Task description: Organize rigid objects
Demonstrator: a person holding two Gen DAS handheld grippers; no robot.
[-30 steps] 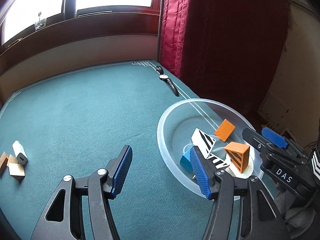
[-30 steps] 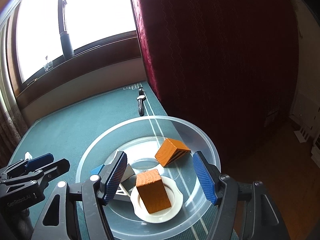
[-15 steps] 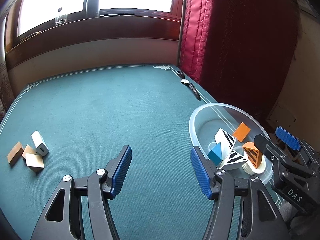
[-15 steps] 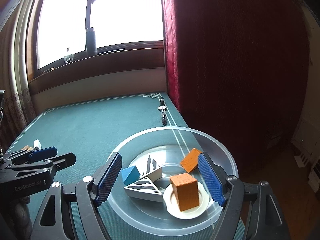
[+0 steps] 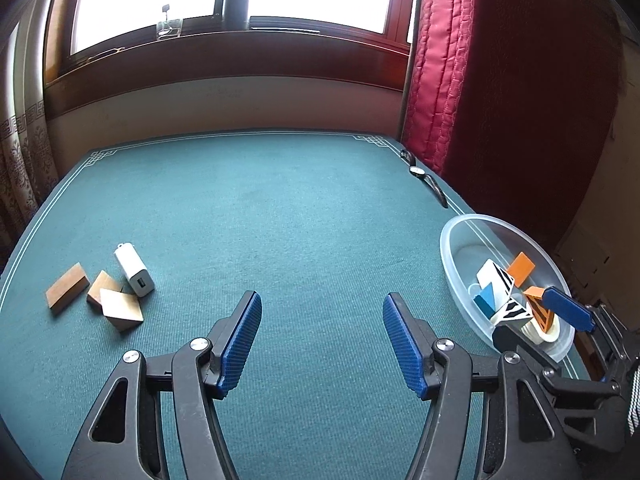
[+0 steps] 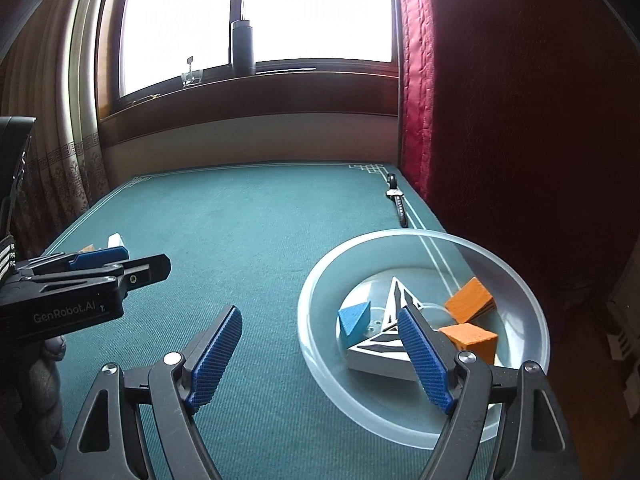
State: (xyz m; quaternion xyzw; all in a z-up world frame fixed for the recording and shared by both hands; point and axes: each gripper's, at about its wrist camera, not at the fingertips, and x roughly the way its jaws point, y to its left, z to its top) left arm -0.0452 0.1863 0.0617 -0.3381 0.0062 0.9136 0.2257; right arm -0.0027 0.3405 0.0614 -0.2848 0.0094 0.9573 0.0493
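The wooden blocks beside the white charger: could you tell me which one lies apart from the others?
The leftmost block; the other two touch.

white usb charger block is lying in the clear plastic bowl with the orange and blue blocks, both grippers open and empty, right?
Not quite. The white usb charger block lies on the green tablecloth beside the brown wooden blocks, far from the clear plastic bowl, as the left wrist view shows. Both the left gripper and right gripper are open and empty.

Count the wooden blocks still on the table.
3, in a cluster at the table's left: one leftmost, one beside the white charger, one nearest the camera. None looks hidden.
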